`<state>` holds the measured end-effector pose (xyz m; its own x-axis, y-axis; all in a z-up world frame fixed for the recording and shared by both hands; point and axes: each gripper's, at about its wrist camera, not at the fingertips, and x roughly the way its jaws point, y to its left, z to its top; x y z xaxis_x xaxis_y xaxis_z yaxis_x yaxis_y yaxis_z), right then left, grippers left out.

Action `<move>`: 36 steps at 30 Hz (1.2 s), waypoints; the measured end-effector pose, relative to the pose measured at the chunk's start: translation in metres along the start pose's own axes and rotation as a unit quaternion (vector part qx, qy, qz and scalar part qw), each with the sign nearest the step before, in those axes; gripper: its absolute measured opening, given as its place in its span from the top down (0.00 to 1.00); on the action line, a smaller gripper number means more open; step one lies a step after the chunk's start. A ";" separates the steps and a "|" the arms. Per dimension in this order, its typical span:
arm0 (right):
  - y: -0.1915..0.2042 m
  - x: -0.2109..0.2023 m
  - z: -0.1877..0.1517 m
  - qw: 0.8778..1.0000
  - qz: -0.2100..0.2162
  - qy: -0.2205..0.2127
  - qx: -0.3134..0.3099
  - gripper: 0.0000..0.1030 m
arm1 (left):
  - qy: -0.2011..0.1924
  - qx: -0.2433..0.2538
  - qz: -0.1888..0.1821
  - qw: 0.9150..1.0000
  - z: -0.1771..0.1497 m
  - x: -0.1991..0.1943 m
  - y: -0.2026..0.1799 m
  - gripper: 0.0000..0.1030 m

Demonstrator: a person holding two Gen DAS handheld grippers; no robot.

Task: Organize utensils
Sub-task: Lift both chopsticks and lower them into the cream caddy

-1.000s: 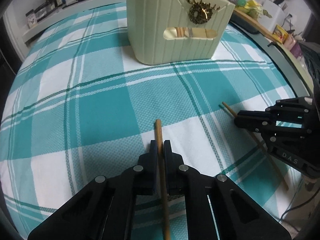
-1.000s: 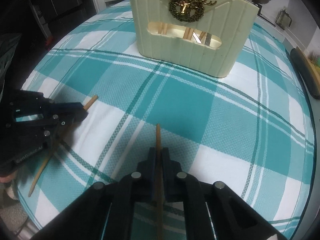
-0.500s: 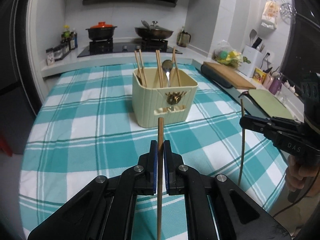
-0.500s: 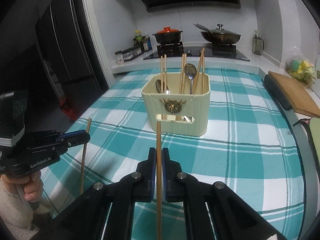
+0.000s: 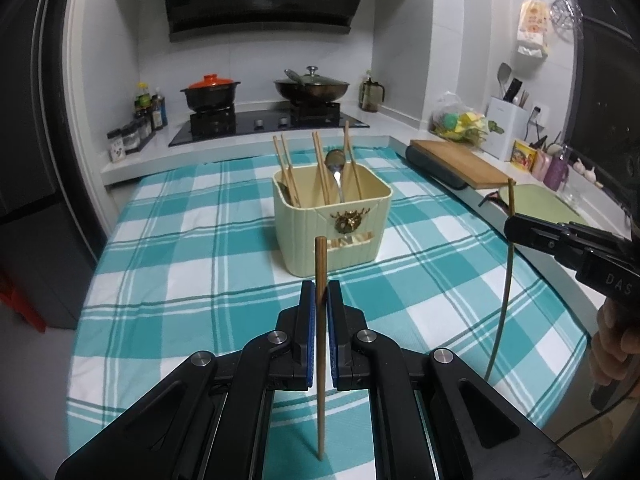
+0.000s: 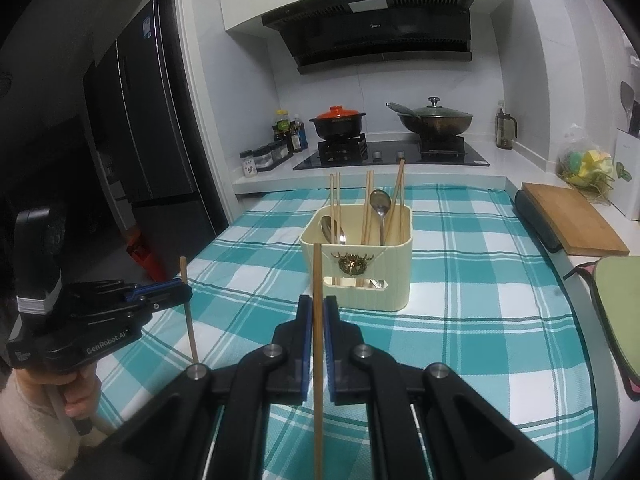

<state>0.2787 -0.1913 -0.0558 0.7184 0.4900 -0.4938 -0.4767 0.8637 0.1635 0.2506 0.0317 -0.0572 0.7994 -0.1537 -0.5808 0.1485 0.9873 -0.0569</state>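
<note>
A cream utensil holder (image 5: 332, 228) (image 6: 360, 268) stands on the teal checked tablecloth, holding several chopsticks and two spoons. My left gripper (image 5: 321, 292) is shut on a wooden chopstick (image 5: 320, 264), held upright above the table in front of the holder. My right gripper (image 6: 317, 304) is shut on a second chopstick (image 6: 317, 276), also upright. The right gripper and its chopstick (image 5: 507, 272) show at the right of the left wrist view. The left gripper and its chopstick (image 6: 188, 308) show at the left of the right wrist view.
A wooden cutting board (image 5: 460, 160) and a green mat (image 5: 544, 204) lie on the counter to the right. A stove with a red-lidded pot (image 5: 210, 94) and a wok (image 5: 312, 88) is behind the table. A dark fridge (image 6: 136, 128) stands at left.
Both grippers have lifted their chopsticks off the tablecloth and risen, tilting from looking down at the table to level. The chopsticks now stand upright in the air.
</note>
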 end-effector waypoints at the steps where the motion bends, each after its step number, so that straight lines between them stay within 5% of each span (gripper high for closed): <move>1: 0.000 -0.002 0.000 1.000 -0.001 0.000 0.000 0.94 | -0.001 0.000 -0.001 1.000 0.000 -0.001 0.000 0.96; 20: 0.001 0.001 0.044 0.997 0.001 -0.074 -0.021 0.95 | -0.038 -0.050 -0.077 0.995 0.070 -0.023 0.022 0.96; 31: -0.016 0.028 0.121 0.992 0.005 -0.122 -0.019 0.94 | -0.081 -0.039 -0.085 0.992 0.160 -0.045 0.038 0.96; 36: -0.024 0.055 0.171 0.990 0.005 -0.141 -0.028 0.94 | -0.092 -0.029 -0.066 0.993 0.208 -0.020 0.040 0.96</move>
<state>0.4166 -0.1649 0.0594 0.8227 0.5187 -0.2326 -0.5059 0.8547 0.1166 0.3615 0.0654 0.1214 0.8690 -0.2822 -0.4064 0.2300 0.9577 -0.1730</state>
